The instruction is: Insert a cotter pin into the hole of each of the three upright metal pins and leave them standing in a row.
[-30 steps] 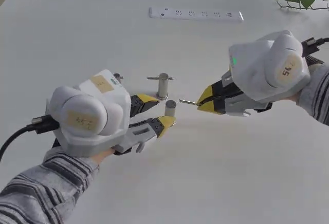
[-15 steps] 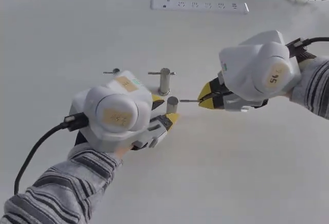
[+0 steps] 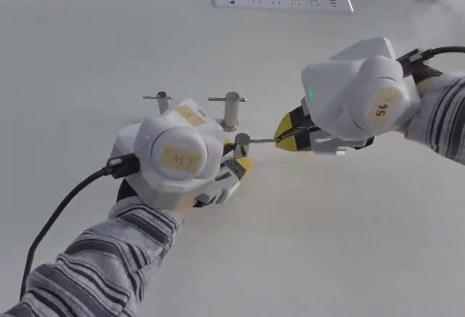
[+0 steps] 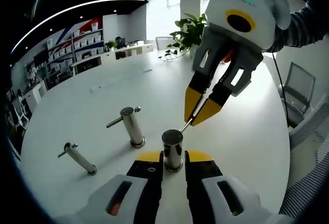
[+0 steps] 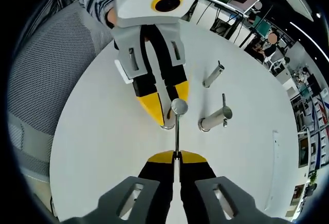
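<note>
Over the last second I drew the left gripper in from a wide straddle onto the third pin. I also carried the right gripper leftward until the cotter pin met that pin's right side, where a gap had stood before. From the head view the third pin stood upright near the middle of the white table. Just beyond it were the middle pin and the far-left pin, each already cross-pinned. A power strip lay well apart at the far edge.

In the left gripper view the yellow-tipped jaws were clenched on the third pin low on its shaft, holding it vertical. The right gripper came in from above and to the right, and the cotter pin slanted down to the pin's head. I could not tell whether its tip had entered the hole.

In the right gripper view the jaws were pinched tight on the near end of the cotter pin. It ran straight ahead to the third pin, with the left gripper bracing it from the far side.

I judged this the last of three insertions. With the pin steadied and the tip at the head, what remained was a straight push through, then letting go without tipping the row.
</note>
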Available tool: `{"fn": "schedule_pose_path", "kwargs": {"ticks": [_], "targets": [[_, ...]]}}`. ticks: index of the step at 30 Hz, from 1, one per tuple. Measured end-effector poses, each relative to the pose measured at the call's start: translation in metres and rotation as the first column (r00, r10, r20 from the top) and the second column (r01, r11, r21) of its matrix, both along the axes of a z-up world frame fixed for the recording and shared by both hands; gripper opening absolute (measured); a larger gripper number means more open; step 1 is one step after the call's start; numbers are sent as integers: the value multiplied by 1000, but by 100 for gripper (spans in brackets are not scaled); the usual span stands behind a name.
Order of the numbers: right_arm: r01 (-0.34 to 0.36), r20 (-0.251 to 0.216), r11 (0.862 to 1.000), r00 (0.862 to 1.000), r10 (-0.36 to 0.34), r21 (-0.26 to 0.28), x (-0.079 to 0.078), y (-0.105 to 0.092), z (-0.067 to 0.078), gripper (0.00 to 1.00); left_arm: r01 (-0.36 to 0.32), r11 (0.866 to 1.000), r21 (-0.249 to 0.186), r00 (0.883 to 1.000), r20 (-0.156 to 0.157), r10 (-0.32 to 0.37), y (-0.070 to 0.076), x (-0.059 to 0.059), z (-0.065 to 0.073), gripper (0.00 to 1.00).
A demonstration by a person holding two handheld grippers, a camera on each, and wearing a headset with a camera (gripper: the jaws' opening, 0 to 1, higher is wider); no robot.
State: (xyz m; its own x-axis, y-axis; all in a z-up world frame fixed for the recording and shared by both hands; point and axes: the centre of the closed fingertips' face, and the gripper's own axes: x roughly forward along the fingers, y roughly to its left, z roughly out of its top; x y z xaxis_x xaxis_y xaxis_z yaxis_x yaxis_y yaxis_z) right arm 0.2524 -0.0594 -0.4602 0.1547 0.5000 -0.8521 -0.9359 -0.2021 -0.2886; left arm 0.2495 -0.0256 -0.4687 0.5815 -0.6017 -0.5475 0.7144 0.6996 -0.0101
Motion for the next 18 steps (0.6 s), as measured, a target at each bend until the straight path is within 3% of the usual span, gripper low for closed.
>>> {"fn": "schedule_pose_path", "kwargs": {"ticks": [18], "targets": [[-5,-7,1000,1000,6,29,-5,11,11,0,-34,999,-29,999,-29,33,1,2,-5,10]]}}
